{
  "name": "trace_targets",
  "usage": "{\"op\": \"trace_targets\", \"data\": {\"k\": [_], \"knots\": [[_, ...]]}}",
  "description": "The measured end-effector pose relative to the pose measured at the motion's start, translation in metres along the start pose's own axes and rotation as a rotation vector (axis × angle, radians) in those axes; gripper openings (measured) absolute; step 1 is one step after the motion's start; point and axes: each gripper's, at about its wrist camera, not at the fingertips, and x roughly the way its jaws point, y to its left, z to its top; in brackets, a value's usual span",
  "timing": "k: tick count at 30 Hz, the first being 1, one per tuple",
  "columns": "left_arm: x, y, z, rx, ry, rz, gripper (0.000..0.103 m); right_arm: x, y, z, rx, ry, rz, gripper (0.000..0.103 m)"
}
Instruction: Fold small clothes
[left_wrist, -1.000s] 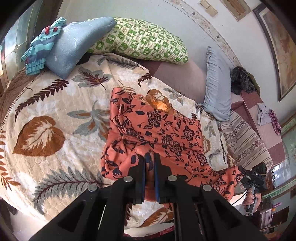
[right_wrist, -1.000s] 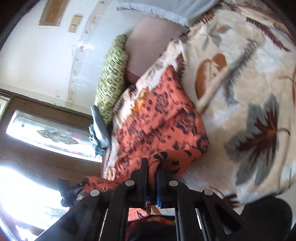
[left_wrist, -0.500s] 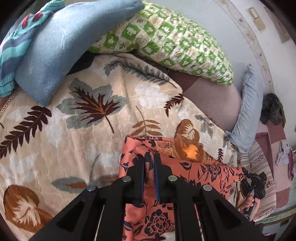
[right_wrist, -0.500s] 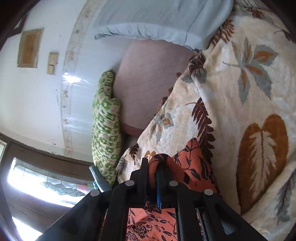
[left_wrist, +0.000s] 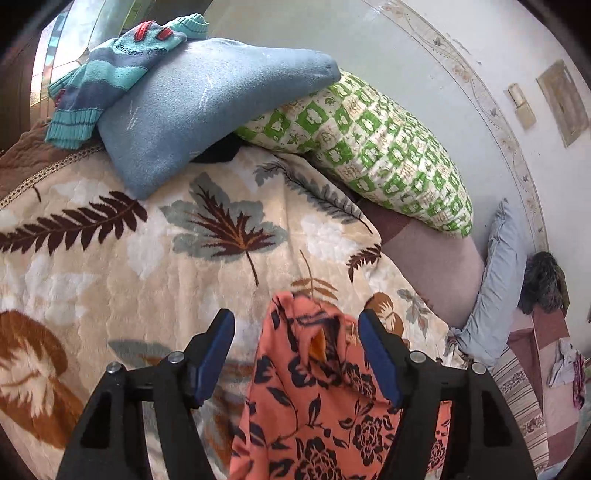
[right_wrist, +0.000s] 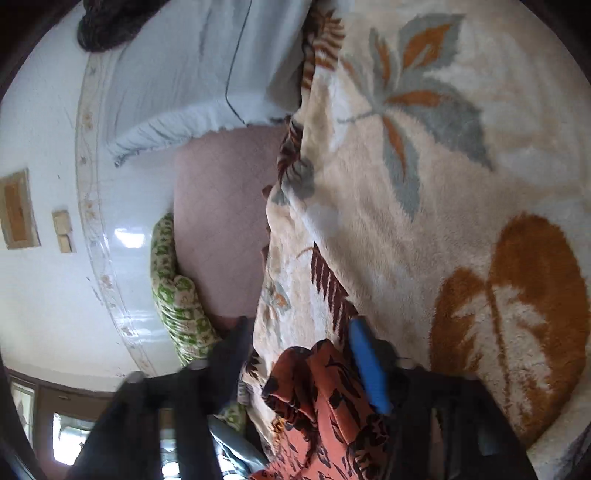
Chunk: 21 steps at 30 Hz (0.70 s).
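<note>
A moment ago both my grippers pinched the orange floral garment (left_wrist: 314, 398); now my left gripper (left_wrist: 295, 354) and right gripper (right_wrist: 299, 362) stand apart, its folded-over edge dropped on the leaf-print blanket (left_wrist: 129, 280), so this fold looks done.

Bare blanket (left_wrist: 110, 280) left of garment (left_wrist: 314, 398); pillows (left_wrist: 207, 103) block far edge.

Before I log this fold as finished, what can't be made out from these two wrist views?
- Orange floral garment: its near part runs off the bottom edge in the left wrist view, so the fold's neatness is unknown.
- Right gripper: one finger is motion-blurred in the right wrist view.
- Dark fuzzy heap beyond the pale blue pillow: too small to identify.
- Green patterned pillow: partly covered by the blue cushion.
</note>
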Motion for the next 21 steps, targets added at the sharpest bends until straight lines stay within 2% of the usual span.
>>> {"op": "trace_targets", "data": {"k": [2,3,5,7,9,10,14,18,21], "knots": [[0.000,-0.006,-0.027,0.004,0.008,0.026,0.070,-0.007,0.020,-0.015,-0.160,0.053,-0.047,0.082],[0.001,-0.004,-0.039,-0.020,0.005,0.023,0.070,-0.005,0.034,-0.032,-0.262,0.093,-0.113,0.082],[0.014,0.002,-0.058,-0.061,0.041,0.040,0.070,0.003,0.055,-0.073,-0.467,0.165,-0.223,0.082],[0.033,0.005,-0.067,-0.046,0.111,0.072,0.070,0.016,0.067,-0.120,-0.640,0.239,-0.315,0.081],[0.043,0.012,-0.071,-0.051,0.149,0.143,0.070,0.034,0.073,-0.165,-0.772,0.312,-0.368,0.079],[0.046,0.017,-0.072,-0.062,0.162,0.162,0.070,0.045,0.076,-0.186,-0.837,0.343,-0.402,0.075],[0.044,0.025,-0.069,-0.076,0.198,0.115,0.070,0.096,0.078,-0.262,-1.028,0.467,-0.498,0.069],[0.043,0.036,-0.063,-0.108,0.211,0.078,0.071,0.142,0.093,-0.308,-1.196,0.446,-0.575,0.069],[0.046,0.038,-0.057,-0.107,0.228,0.060,0.071,0.187,0.111,-0.315,-1.284,0.384,-0.650,0.069]]}}
